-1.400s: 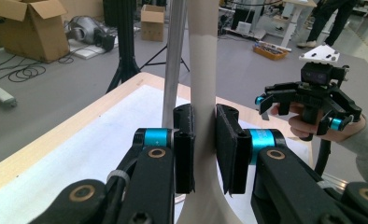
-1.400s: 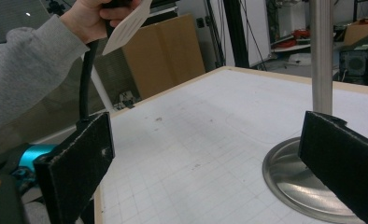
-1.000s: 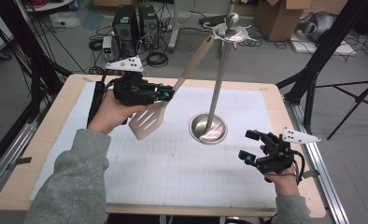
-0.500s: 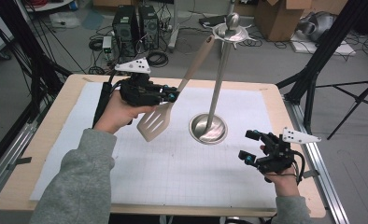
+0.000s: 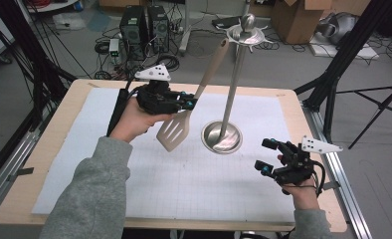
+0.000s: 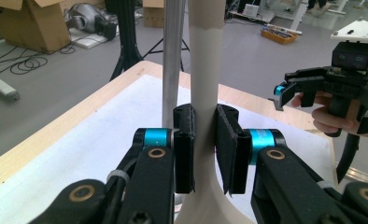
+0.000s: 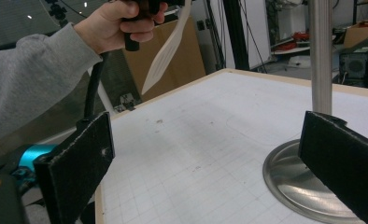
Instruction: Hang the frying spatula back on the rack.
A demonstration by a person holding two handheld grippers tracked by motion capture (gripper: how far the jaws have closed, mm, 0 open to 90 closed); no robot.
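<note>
The spatula point(image 5: 194, 107) is clamped at its neck by the left gripper point(image 5: 186, 103) and held tilted above the desk point(image 5: 288, 107). Its handle tip is raised to the hook ring atop the metal stand point(image 5: 231, 94); whether it hangs there cannot be told. Releasing is judged to remain. The right gripper point(image 5: 267, 155), jaws wide and empty, is kept beside the stand's base.

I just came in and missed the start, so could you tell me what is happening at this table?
A person works with a gripper in each hand. The left gripper is clamped on the handle of a slotted spatula, holding it off the table with the handle's top up by the head of the metal stand. Whether it hangs on a hook there cannot be told. The right gripper waits open and empty, low beside the stand's base.
</note>
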